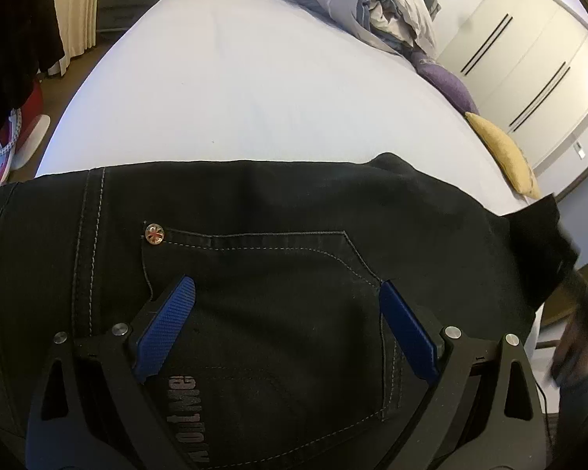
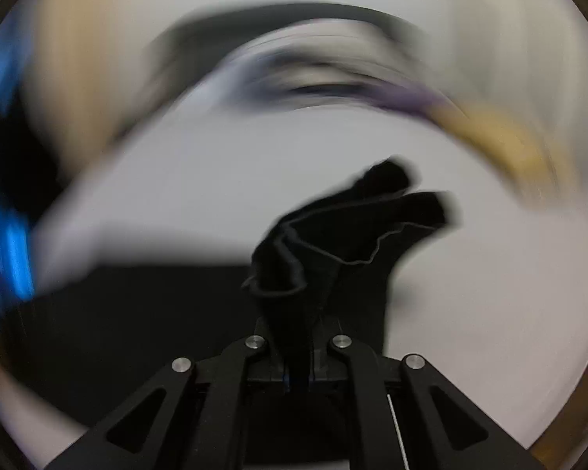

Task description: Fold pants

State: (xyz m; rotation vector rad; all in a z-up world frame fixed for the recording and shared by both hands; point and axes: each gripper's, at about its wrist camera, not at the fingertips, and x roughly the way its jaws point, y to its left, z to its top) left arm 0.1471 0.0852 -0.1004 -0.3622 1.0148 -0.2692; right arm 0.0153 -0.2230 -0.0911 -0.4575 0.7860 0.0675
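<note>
- My left gripper point(image 1: 286, 286) is spread wide, its blue pads point(image 1: 166, 325) hovering over or resting on the back pocket point(image 1: 262, 293) of the black pants point(image 1: 294, 196); I cannot tell whether they touch the cloth, and nothing sits between them.
- My right gripper point(image 2: 298, 352) is pinched tight on a bunch of the pants' fabric point(image 2: 333, 243), which stands up from between the fingers in crumpled folds with a stitched hem showing.
- The pants lie across the near edge of the bed point(image 1: 235, 90), pocket side up, with a round metal rivet point(image 1: 154, 233) at the pocket corner and partly cut-off lettering near my left gripper's frame.
- In the left view, the right end of the pants lifts off the mattress towards a blurred dark shape at the frame edge.
- Further out on the bed are a rolled duvet point(image 1: 372, 4), a purple pillow point(image 1: 447, 82) and a yellow pillow point(image 1: 501, 152) along the far side.
- White wardrobe doors point(image 1: 529, 51) stand beyond.
- The right view is heavily motion-blurred; beyond the held fabric I make out only pale sheet and smeared colours.
</note>
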